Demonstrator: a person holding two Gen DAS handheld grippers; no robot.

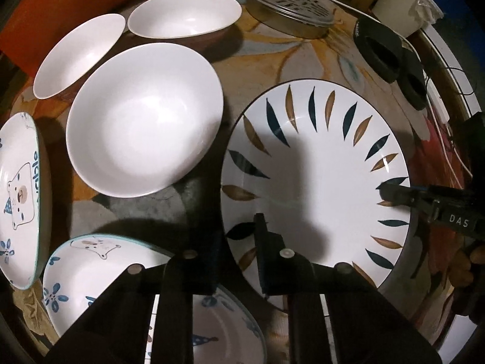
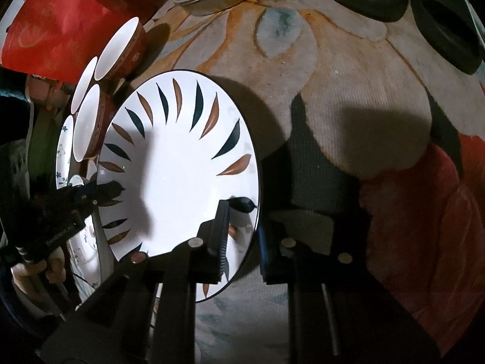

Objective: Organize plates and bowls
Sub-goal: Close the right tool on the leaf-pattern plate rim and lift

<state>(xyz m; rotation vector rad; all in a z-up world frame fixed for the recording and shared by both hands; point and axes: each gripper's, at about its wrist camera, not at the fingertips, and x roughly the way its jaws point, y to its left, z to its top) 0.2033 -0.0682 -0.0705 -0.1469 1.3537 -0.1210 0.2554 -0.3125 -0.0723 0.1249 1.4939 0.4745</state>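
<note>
Leaf-patterned plate [image 1: 318, 182], rigid, glazed, breakable: clamped at opposite rims by left gripper [image 1: 242, 242] and right gripper [image 2: 242, 242], level lifting advised.

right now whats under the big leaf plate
The leaf plate sits on a floral cloth, which shows all round it. Both tools, left and right, clamp its rim. Whatever lies directly beneath the plate is covered.

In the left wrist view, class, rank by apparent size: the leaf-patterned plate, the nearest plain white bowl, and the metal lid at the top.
1. leaf-patterned plate
2. plain white bowl, clearly smaller
3. metal lid, smallest, though it lies farthest away and the fisheye shrinks it, so its true size is unsure.
</note>
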